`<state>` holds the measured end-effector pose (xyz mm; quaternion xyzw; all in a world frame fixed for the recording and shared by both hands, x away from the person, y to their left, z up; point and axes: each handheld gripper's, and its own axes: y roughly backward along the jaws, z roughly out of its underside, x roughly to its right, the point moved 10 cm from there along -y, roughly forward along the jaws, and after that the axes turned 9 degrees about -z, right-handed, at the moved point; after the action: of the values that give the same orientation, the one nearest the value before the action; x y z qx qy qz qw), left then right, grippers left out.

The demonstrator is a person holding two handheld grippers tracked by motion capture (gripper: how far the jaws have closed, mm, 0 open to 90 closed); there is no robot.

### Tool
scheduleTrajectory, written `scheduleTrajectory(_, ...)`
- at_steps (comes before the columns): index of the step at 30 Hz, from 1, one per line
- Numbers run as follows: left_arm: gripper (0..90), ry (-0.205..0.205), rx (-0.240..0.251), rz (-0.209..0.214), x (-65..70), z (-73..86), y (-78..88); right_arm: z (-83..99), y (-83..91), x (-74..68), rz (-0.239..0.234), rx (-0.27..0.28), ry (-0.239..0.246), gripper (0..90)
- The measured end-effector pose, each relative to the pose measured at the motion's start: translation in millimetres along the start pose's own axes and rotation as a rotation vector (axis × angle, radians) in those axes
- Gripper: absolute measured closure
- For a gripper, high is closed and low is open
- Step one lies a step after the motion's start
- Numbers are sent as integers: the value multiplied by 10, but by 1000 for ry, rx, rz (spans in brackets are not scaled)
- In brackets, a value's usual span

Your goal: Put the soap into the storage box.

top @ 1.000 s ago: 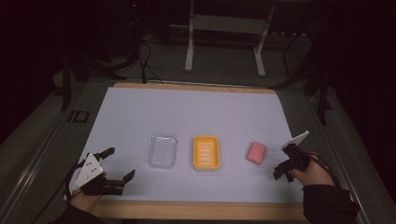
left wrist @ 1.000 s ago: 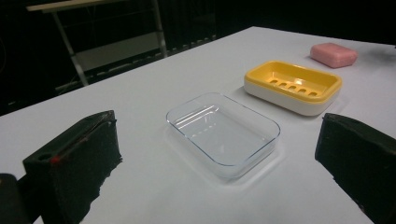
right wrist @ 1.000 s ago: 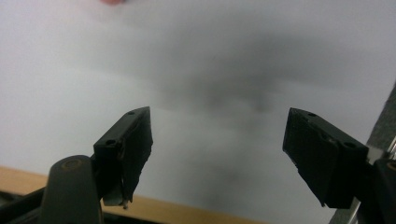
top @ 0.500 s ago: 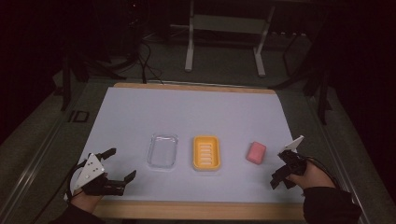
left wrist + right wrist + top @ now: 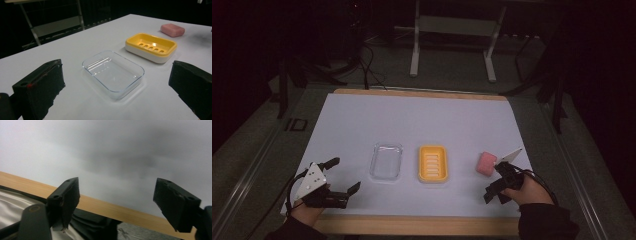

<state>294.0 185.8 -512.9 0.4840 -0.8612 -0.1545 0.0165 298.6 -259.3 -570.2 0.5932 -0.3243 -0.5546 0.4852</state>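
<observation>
Your left hand-held gripper and right hand-held gripper gape wide, empty; soap, yellow dish and clear tray sit untouched on the surface.

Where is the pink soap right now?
In the high view the pink soap lies on the white table, on the right side, just right of the yellow soap dish and just in front of the right gripper.

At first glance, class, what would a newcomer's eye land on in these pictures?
The yellow soap dish at the middle of the white table stands out first. A clear tray lies to its left and a pink soap bar to its right. Both grippers sit near the front edge with jaws apart.
</observation>
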Motion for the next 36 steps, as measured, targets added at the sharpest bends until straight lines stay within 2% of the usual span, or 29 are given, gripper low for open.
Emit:
scheduleTrajectory(8,3,-9,2,10,23,-12,-30,-155,-31,-159,44,41,-29,211)
scheduleTrajectory(11,3,-10,0,10,25,-11,-31,-265,-9,-178,56,87,-40,220)
scheduleTrajectory(14,3,-7,-1,12,29,-11,-28,-383,43,-213,56,143,-32,234)
scheduleTrajectory(16,3,-2,-5,11,26,-8,-28,-450,76,-224,74,170,-17,232)
scheduleTrajectory(19,3,4,-12,5,16,-4,-26,-546,112,-258,70,211,-1,151)
scheduleTrajectory(21,3,5,-11,9,22,-7,-23,-567,112,-286,55,206,-4,115)
scheduleTrajectory(23,3,9,-3,25,43,-20,-22,-622,120,-286,65,231,-18,105)
scheduleTrajectory(25,3,24,31,64,86,-68,-10,-675,123,-275,65,253,-30,105)
scheduleTrajectory(29,3,-2,66,105,153,-133,-23,-759,118,-264,48,273,-69,105)
scheduleTrajectory(36,3,15,67,141,195,-181,-132,-895,131,-95,71,301,-153,105)
